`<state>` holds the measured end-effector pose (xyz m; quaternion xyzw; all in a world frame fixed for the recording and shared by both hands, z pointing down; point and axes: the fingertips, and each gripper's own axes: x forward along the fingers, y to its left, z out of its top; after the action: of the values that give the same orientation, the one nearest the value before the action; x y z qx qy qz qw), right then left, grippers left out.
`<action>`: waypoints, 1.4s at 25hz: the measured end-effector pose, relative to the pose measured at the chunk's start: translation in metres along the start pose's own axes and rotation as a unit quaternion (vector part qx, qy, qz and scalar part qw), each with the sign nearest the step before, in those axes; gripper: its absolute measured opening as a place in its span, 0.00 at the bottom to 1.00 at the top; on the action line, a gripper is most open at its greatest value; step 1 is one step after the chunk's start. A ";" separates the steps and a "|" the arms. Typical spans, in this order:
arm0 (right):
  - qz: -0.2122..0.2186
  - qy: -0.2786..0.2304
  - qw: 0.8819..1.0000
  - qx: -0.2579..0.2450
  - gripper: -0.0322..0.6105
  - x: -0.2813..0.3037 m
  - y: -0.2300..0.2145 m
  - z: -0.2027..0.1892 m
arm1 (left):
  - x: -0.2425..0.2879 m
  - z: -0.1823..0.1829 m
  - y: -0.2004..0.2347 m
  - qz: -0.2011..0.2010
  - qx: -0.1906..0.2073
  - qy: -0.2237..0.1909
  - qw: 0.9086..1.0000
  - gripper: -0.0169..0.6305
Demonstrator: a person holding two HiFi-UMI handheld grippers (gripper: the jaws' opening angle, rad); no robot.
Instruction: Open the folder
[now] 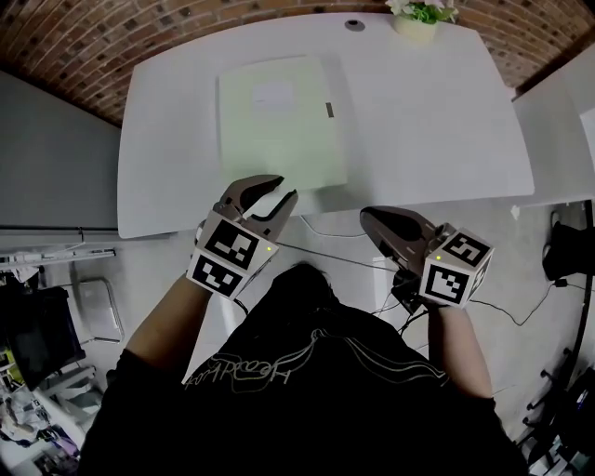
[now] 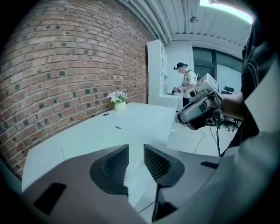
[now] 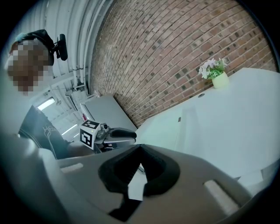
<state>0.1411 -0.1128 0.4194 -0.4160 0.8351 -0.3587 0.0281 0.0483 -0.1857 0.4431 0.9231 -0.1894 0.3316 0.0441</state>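
A pale green folder lies shut and flat on the white table, with a small clasp at its right edge. My left gripper hovers at the folder's near edge, jaws apart, nothing between them. The left gripper view shows its two ribbed pads with a gap over the table's edge and the folder beyond. My right gripper hangs off the table's front edge, right of the folder, jaws shut and empty. In the right gripper view the gripper's tips meet, and the folder lies ahead.
A potted flower and a round grommet sit at the table's far edge. A brick wall runs behind. Another white surface adjoins at the right. Cables trail on the floor. A person stands far back.
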 end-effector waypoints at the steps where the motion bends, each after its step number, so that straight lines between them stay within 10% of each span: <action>1: 0.000 0.001 1.000 0.002 0.05 0.000 -0.002 -0.002 | 0.002 -0.003 0.001 0.007 0.006 0.005 1.000 0.17; 18: 0.005 0.008 1.000 0.014 0.05 0.008 -0.020 -0.021 | 0.045 -0.042 0.014 0.058 0.167 0.096 0.980 0.27; 35: 0.012 -0.003 0.999 0.045 0.05 0.006 -0.028 -0.032 | 0.057 -0.045 0.001 0.035 0.217 0.116 0.969 0.27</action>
<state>0.1447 -0.1094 0.4623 -0.4052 0.8229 -0.3945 0.0542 0.0609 -0.1957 0.5138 0.8586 -0.1389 0.4711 -0.1470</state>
